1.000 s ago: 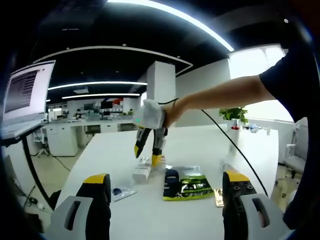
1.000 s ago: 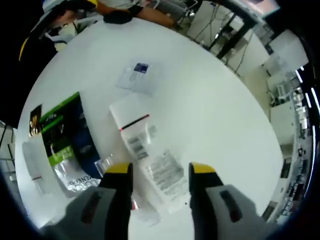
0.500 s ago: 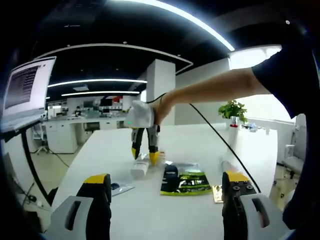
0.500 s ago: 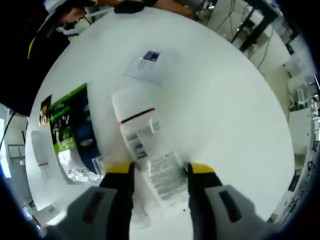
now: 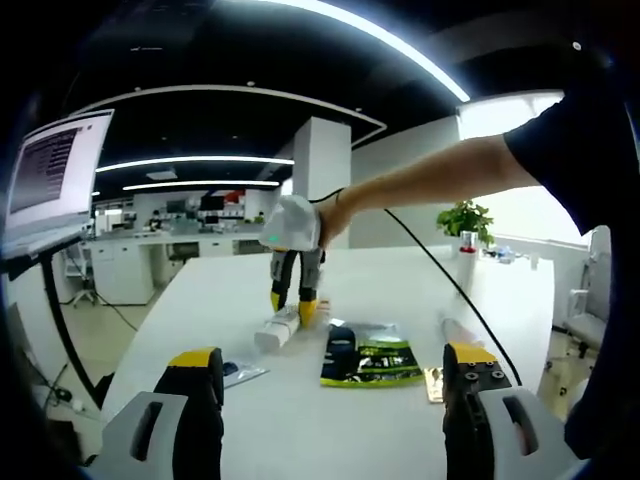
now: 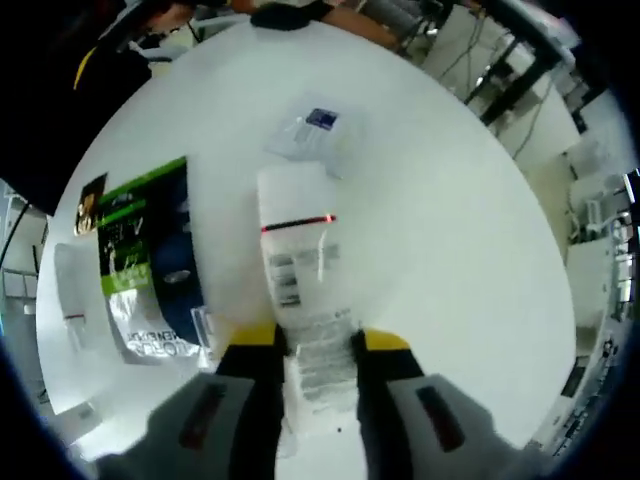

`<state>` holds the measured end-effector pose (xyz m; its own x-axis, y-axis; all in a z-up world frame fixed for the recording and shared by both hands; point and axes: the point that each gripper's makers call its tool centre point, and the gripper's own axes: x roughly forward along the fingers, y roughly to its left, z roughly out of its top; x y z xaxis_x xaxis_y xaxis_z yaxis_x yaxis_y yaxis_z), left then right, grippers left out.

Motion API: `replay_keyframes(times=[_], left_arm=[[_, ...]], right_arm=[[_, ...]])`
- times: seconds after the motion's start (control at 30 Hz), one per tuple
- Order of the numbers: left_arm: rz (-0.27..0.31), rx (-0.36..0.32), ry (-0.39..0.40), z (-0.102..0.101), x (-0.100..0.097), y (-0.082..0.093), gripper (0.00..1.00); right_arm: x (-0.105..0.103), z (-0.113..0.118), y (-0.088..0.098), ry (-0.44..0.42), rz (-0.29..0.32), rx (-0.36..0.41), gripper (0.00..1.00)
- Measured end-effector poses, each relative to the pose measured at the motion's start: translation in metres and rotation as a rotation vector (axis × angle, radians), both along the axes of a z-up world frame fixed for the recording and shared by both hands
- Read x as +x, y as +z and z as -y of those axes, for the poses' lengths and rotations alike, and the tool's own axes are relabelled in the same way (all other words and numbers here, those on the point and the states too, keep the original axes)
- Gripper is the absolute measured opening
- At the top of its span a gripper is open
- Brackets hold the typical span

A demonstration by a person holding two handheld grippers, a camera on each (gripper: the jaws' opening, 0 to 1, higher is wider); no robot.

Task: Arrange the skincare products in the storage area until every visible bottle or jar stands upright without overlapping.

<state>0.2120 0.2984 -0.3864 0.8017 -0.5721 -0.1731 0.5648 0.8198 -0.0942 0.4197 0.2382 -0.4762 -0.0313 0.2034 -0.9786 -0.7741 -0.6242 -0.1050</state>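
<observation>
White tube (image 6: 305, 290) flat between right gripper (image 6: 312, 345) jaws; monitor (image 5: 50, 185) leftward.

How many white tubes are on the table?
2: one lying between the right tool's jaws, one lying past the green pouch by the table edge. More may be hidden.

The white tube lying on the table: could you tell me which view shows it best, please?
The right gripper view: the white tube lies close, its printed text and red stripe visible, with the right gripper closed on its lower end. The left gripper view shows it small and distant.
</observation>
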Motion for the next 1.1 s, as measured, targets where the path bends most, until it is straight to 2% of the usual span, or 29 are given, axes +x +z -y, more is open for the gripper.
replay_keyframes(times=[0.07, 0.2, 0.37, 0.53, 0.73, 0.87, 0.9, 1.1], left_arm=[[0.003, 0.000, -0.003, 0.001, 0.000, 0.001, 0.92], [0.010, 0.000, -0.004, 0.003, -0.001, 0.004, 0.92], [0.012, -0.004, -0.008, 0.005, -0.004, 0.004, 0.92], [0.016, -0.001, -0.012, 0.007, -0.004, 0.005, 0.92], [0.023, -0.005, -0.013, 0.008, -0.003, 0.006, 0.92], [0.029, -0.011, -0.024, 0.012, -0.004, 0.007, 0.92], [0.027, -0.011, -0.025, 0.013, -0.004, 0.007, 0.92], [0.024, -0.015, -0.040, 0.021, -0.009, 0.008, 0.92]], right_arm=[[0.006, 0.001, 0.001, -0.001, 0.029, 0.008, 0.22], [0.010, 0.008, 0.002, -0.015, 0.046, 0.004, 0.21], [0.015, 0.009, 0.007, -0.046, 0.067, 0.043, 0.20], [0.019, 0.009, 0.018, -0.042, 0.104, 0.072, 0.20], [0.011, 0.006, 0.032, -0.005, 0.144, 0.095, 0.20], [-0.002, 0.009, 0.037, -0.019, 0.143, 0.096, 0.21], [-0.003, 0.010, 0.039, -0.005, 0.161, 0.106, 0.21], [-0.012, 0.015, 0.046, -0.021, 0.170, 0.117, 0.20]])
